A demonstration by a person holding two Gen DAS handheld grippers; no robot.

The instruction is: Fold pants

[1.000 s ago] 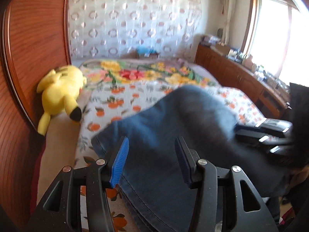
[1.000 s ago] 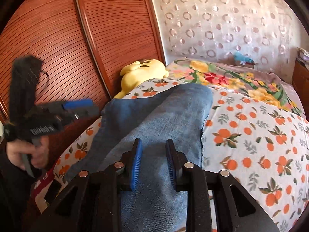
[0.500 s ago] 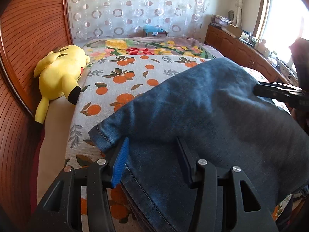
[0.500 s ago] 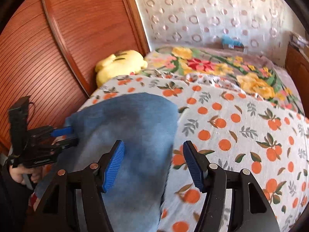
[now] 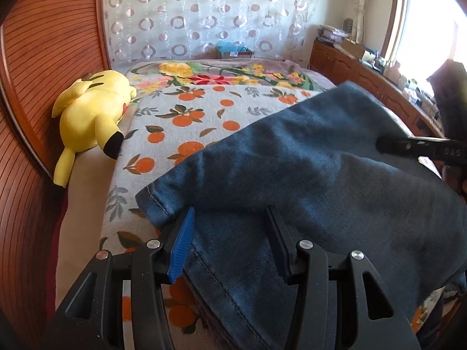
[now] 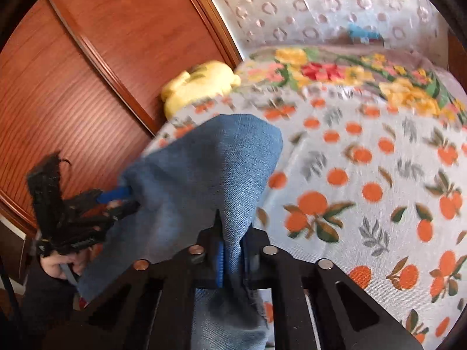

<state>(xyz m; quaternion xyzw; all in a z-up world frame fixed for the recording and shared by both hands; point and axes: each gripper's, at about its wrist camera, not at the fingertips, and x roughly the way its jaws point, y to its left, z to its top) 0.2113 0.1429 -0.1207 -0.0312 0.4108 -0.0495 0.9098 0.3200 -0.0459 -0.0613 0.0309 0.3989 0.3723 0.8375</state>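
Bed with orange-print grey bedspread point(image 5: 186, 122) fills both views; red-brown slatted wooden wardrobe point(image 5: 43, 67) along its left side, yellow plush toy point(image 5: 93, 113) against it at 10 o'clock in left wrist view. Blue denim pants point(image 5: 306, 180) lie on the near part of the bed, long axis roughly 8-to-2 o'clock in left view, hemmed corner at 9 o'clock of the jaws. Left gripper point(image 5: 230, 233): jaws spread, straddling the stitched edge, not pinching yet as far as I can tell. Right gripper point(image 6: 232, 250): clenched on a denim fold, cloth tenting up from the jaws toward 12 o'clock. Judgement: right side already has its hold; the left is nearer the free hem corner, so it needs to close there before any carry-over fold.
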